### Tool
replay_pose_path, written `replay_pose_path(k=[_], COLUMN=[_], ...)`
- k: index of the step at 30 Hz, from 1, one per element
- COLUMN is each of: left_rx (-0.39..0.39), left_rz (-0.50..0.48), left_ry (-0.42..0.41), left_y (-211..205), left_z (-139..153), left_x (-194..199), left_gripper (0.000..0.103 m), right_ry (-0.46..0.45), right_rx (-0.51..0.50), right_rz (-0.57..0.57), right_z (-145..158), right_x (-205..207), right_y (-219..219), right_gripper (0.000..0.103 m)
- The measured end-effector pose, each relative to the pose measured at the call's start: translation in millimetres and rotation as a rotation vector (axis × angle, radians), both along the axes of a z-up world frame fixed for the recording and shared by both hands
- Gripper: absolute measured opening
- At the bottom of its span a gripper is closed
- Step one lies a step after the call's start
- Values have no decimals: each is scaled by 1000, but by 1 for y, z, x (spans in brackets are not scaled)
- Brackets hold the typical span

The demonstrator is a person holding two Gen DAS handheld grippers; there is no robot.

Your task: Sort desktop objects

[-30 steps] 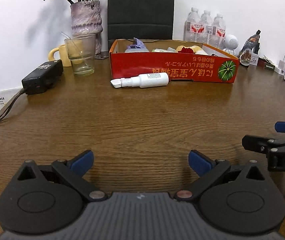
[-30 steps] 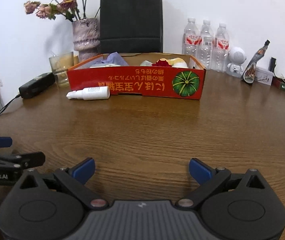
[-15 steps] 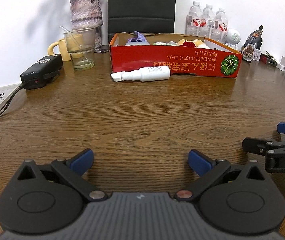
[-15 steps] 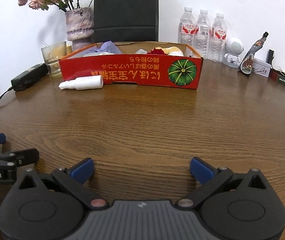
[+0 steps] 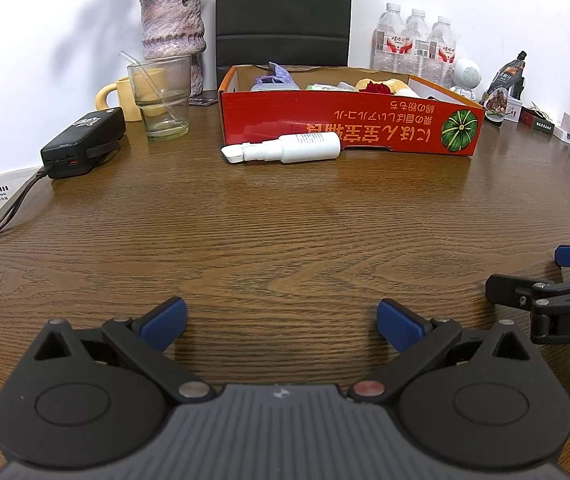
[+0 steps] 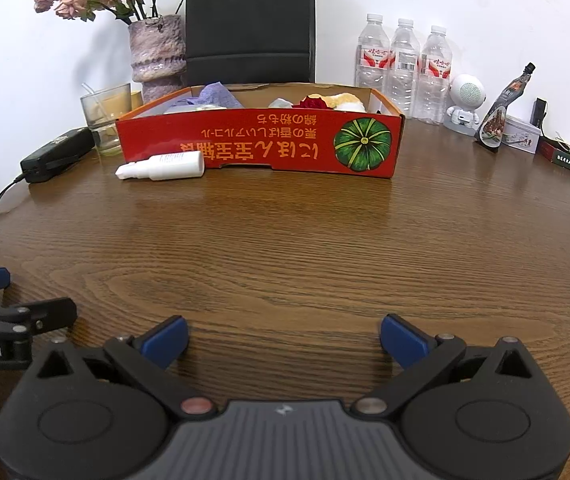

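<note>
A white spray bottle lies on its side on the wooden table, against the front wall of a red cardboard box; it also shows in the right wrist view by the box. The box holds several small items, among them a red rose and purple cloth. My left gripper is open and empty, low over the near table. My right gripper is open and empty beside it, well short of the bottle and box.
A black power bank with its cable, a glass, a yellow mug and a vase of dried roses stand at the left. Water bottles, a white robot figure and small packages line the right back. A black chair back stands behind the box.
Both grippers have drawn back a little and tilted, so the box and bottle sit slightly lower and farther in view. Both stay open and empty.
</note>
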State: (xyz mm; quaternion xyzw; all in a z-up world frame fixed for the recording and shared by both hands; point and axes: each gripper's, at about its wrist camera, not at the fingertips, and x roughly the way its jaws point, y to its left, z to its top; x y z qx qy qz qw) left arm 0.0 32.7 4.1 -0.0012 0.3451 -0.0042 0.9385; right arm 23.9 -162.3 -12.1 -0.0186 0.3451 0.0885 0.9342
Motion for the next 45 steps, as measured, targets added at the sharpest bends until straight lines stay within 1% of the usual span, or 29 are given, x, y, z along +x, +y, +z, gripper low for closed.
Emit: replay_pose_path(k=[5, 7, 8, 9, 10, 11, 12, 14, 15, 17, 18, 22, 23, 24, 27, 28, 29, 30, 32, 34, 36, 38, 40, 41, 42, 43, 44, 45], left_rx=[-21, -30, -34, -39, -45, -52, -57, -46, -39, -19, -20, -23, -14, -4, 5, 1, -4, -13, -27, -30, -33, -38, -61, -57, -48, -40, -32, -24], left_rz=[6, 8, 10, 11, 16, 22, 21, 17, 15, 43, 48, 39, 21, 0, -37, -42, -48, -59, -78, -89, -100, -112, -120, -113, -104, -95, -86, -77], left_ry=[1, 1, 1, 1, -7, -18, -28, -31, -31, -35, -36, -35, -40, -45, -36, -25, -13, -6, 3, 7, -1, -13, -19, -17, -15, -12, -10, -7], left_y=[8, 12, 13, 15, 21, 29, 37, 52, 59, 72, 78, 94, 96, 97, 100, 101, 101, 100, 97, 94, 90, 86, 82, 79, 77, 75, 73, 71], left_z=[4, 5, 6, 6, 10, 13, 17, 23, 26, 29, 30, 32, 32, 31, 26, 23, 20, 17, 11, 7, 7, 8, 7, 6, 6, 5, 5, 4], left_x=[3, 4, 5, 5, 9, 14, 21, 36, 44, 60, 67, 92, 96, 101, 115, 120, 125, 129, 135, 141, 146, 152, 162, 166, 168, 170, 173, 175], left_gripper=[103, 103, 103, 103, 103, 103, 103, 103, 103, 103, 103, 103, 103, 103, 103, 103, 103, 103, 102, 101, 100, 96, 82, 70, 64, 61, 56, 50], right_ry=[0, 0, 3, 3, -17, -49, -74, -114, -135, -176, -189, -193, -201, -201, -172, -155, -125, -90, -27, 11, 34, 46, 53, 56, 56, 55, 49, 39], right_rx=[-1, -1, -2, -14, -38, -66, -92, -130, -138, -152, -164, -260, -290, -308, -333, -324, -289, -240, -146, -78, -35, -12, -5, -3, 8, 25, 40, 42], right_rz=[13, 31, 57, 112, 179, 245, 295, 385, 451, 583, 634, 739, 770, 794, 841, 840, 825, 806, 771, 744, 706, 632, 473, 383, 305, 236, 190, 174], right_z=[0, 0, 0, 1, 3, 5, 8, 13, 15, 19, 21, 19, 18, 17, 15, 16, 16, 16, 16, 15, 13, 13, 14, 15, 15, 15, 14, 13], right_x=[1, 2, 4, 8, 13, 19, 25, 43, 55, 77, 89, 136, 145, 152, 167, 170, 175, 180, 188, 188, 180, 166, 154, 148, 143, 138, 133, 129], right_y=[0, 0, 1, 3, 7, 12, 19, 33, 40, 52, 59, 98, 107, 114, 124, 123, 118, 110, 96, 82, 69, 51, 33, 24, 16, 9, 3, 1], right_gripper=[103, 103, 103, 103, 100, 93, 89, 88, 81, 67, 67, 66, 64, 58, 52, 50, 40, 37, 37, 35, 28, 27, 27, 27, 27, 27, 27, 27])
